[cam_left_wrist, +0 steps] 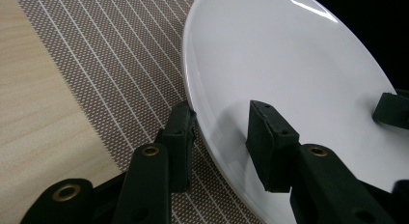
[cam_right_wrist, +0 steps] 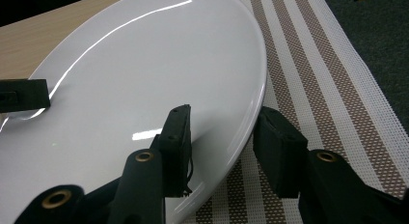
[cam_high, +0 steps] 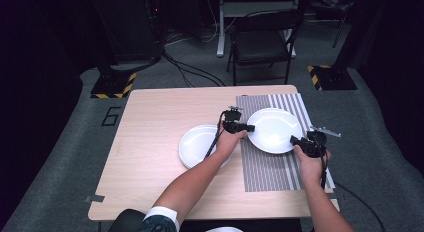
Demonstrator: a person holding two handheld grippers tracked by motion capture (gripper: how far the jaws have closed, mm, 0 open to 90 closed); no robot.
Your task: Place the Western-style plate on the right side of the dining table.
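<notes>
A white plate [cam_high: 274, 129] hangs a little above the striped placemat [cam_high: 270, 172], held from both sides. My left gripper [cam_high: 248, 127] is shut on the plate's left rim. In the left gripper view its jaws [cam_left_wrist: 222, 113] straddle the plate [cam_left_wrist: 289, 55], one under the rim and one on the upper face. My right gripper [cam_high: 295, 140] is shut on the near right rim. In the right gripper view it [cam_right_wrist: 224, 115] clamps the plate's [cam_right_wrist: 144, 69] edge. A second white plate [cam_high: 197, 144] lies flat on the wooden table [cam_high: 150, 142], partly under the left forearm.
The placemat [cam_right_wrist: 313, 64] covers the table's right part and reaches its right edge. A black chair [cam_high: 262, 42] stands beyond the far edge. Yellow-and-black stand bases [cam_high: 114, 85] sit on the grey floor, with cables behind.
</notes>
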